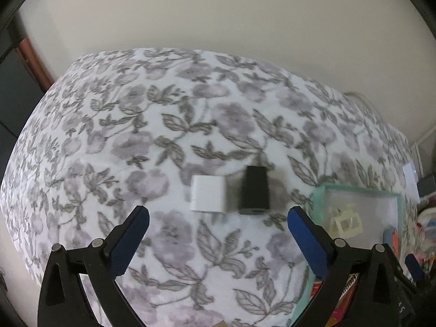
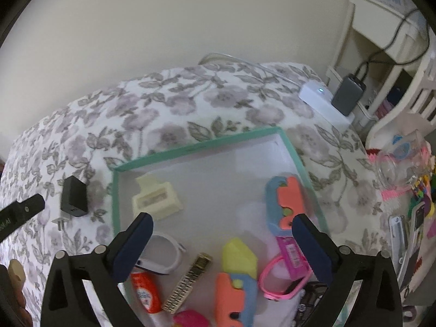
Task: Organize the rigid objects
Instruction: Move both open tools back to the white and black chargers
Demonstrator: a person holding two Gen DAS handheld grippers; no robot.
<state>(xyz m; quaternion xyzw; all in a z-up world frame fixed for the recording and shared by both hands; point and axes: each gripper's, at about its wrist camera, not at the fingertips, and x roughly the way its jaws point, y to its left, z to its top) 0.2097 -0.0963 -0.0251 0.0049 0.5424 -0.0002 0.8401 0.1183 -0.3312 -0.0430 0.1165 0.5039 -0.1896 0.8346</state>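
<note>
A white charger block (image 1: 208, 194) and a black charger block (image 1: 254, 190) lie side by side on the floral bedcover, just ahead of my open, empty left gripper (image 1: 218, 219). The black charger also shows in the right wrist view (image 2: 74, 196). A teal-rimmed white box (image 2: 196, 147) lies on the cover to the right. It holds a cream plastic piece (image 2: 156, 199), a white watch band (image 2: 166, 256), a gold watch strap (image 2: 188, 280), orange-and-blue toys (image 2: 284, 201) and pink glasses (image 2: 283, 278). My right gripper (image 2: 222, 230) is open and empty above the box.
A white device with a blue light (image 2: 324, 100) and a grey power bank (image 2: 350, 95) sit at the bed's far right corner. A cream shelf unit (image 2: 381, 41) and a cluttered side area (image 2: 408, 190) stand to the right. A wall lies behind the bed.
</note>
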